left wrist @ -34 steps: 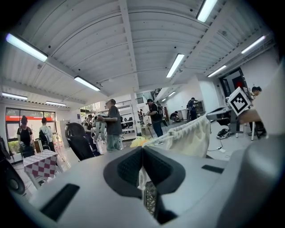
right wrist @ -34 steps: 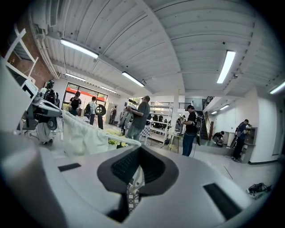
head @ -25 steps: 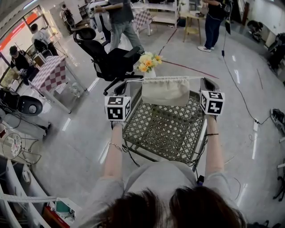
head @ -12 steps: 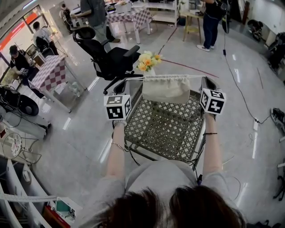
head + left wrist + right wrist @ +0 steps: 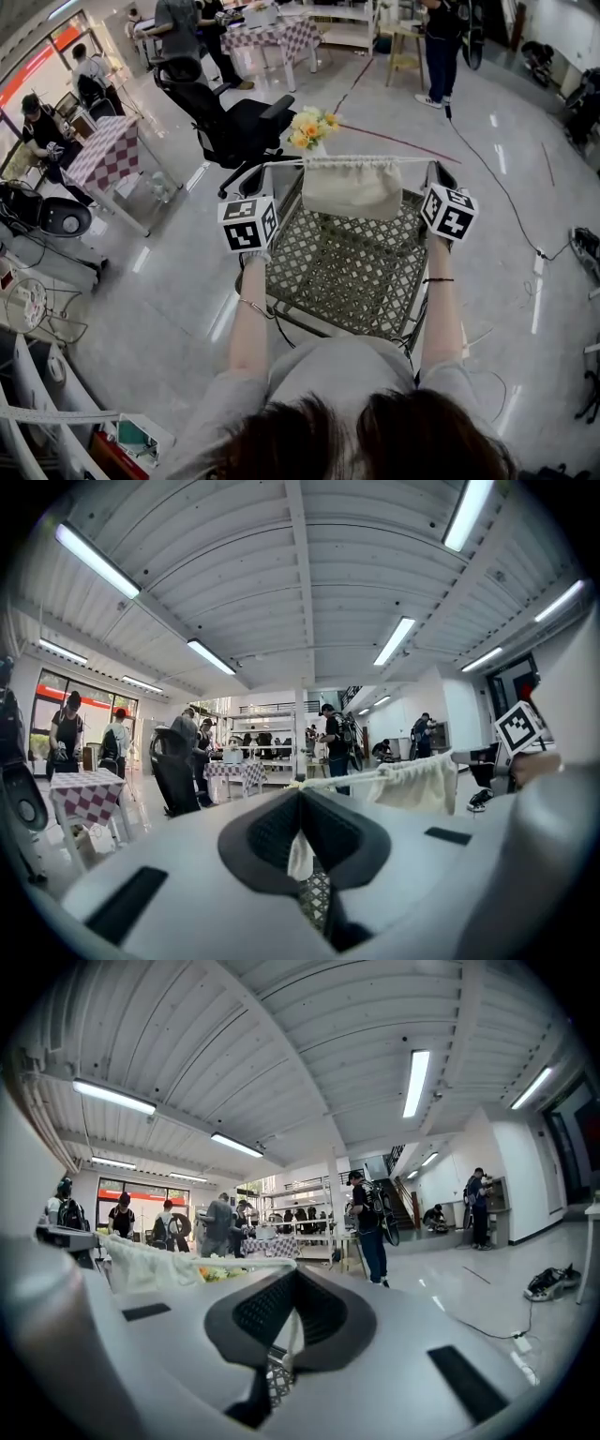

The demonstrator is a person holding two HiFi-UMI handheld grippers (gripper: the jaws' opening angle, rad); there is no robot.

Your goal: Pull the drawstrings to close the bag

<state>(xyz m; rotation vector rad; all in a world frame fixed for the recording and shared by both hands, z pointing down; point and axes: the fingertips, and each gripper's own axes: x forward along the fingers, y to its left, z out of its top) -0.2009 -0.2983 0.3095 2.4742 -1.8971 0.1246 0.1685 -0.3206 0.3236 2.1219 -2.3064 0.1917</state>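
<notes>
I have the left gripper [image 5: 298,797] clamped on one drawstring [image 5: 283,163] and the right gripper [image 5: 292,1277] clamped on the other drawstring [image 5: 414,160]. Both cords are taut. The cream bag [image 5: 352,190] hangs between them, its mouth gathered, over the far edge of the metal lattice table [image 5: 337,281]. Beyond it are yellow flowers [image 5: 312,128], a black office chair [image 5: 234,127], a checkered table [image 5: 108,155] and the glossy grey floor [image 5: 169,309].

One bag [image 5: 352,189], two drawstrings [image 5: 286,162]
</notes>
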